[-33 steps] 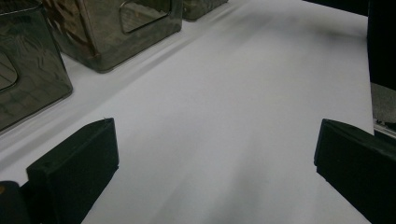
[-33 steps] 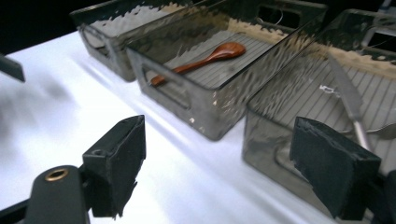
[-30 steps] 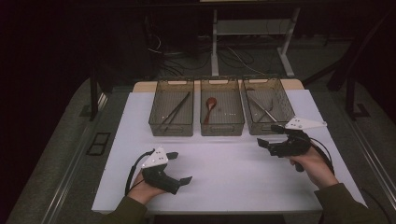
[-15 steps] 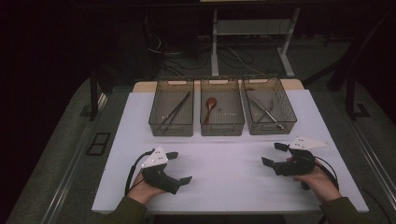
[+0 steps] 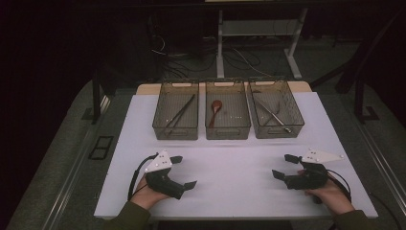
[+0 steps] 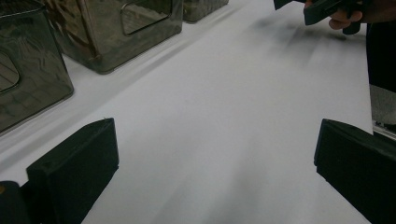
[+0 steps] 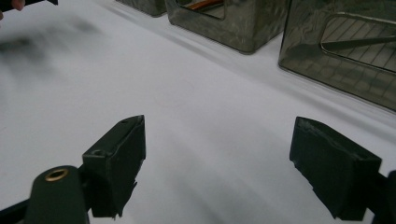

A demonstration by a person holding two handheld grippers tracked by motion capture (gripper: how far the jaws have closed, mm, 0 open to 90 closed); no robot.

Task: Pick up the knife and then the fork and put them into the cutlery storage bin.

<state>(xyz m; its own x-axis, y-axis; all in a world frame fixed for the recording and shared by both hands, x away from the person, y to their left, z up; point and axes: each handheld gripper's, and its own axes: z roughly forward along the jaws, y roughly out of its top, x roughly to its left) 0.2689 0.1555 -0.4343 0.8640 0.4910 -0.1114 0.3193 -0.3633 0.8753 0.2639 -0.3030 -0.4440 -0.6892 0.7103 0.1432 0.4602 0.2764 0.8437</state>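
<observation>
Utensils: a dark long-handled pair (image 5: 179, 115) lies in the left basket (image 5: 175, 135), a wooden spoon (image 5: 215, 109) in the middle basket (image 5: 228, 133), and a metal pair (image 5: 271, 112) in the right basket (image 5: 280, 132). Each lies inside its own basket; none is touched.
Baskets: three in a row across the far half of the white sheet (image 5: 230, 163), standing close side by side.
Right gripper (image 5: 282, 166): low over the near right part of the sheet, well apart from the baskets. Jaws stand wide apart, with bare sheet between them.
Left gripper (image 5: 184, 171): low at the near left of the sheet, likewise well short of the baskets. Jaws spread wide and carry nothing.
Hands: the right hand (image 5: 330, 196) and left hand (image 5: 143, 194) come in at the near edge, each on its gripper's handle.
Step in hand, as judged: a rest position with both grippers unloaded. The sorted state of the baskets suggests either a finished round or one not begun; the frames do not settle which.
Next move, as judged: any pick calls for a forward reach over a basket's rim, jaws lined across a utensil's shaft before closing.
</observation>
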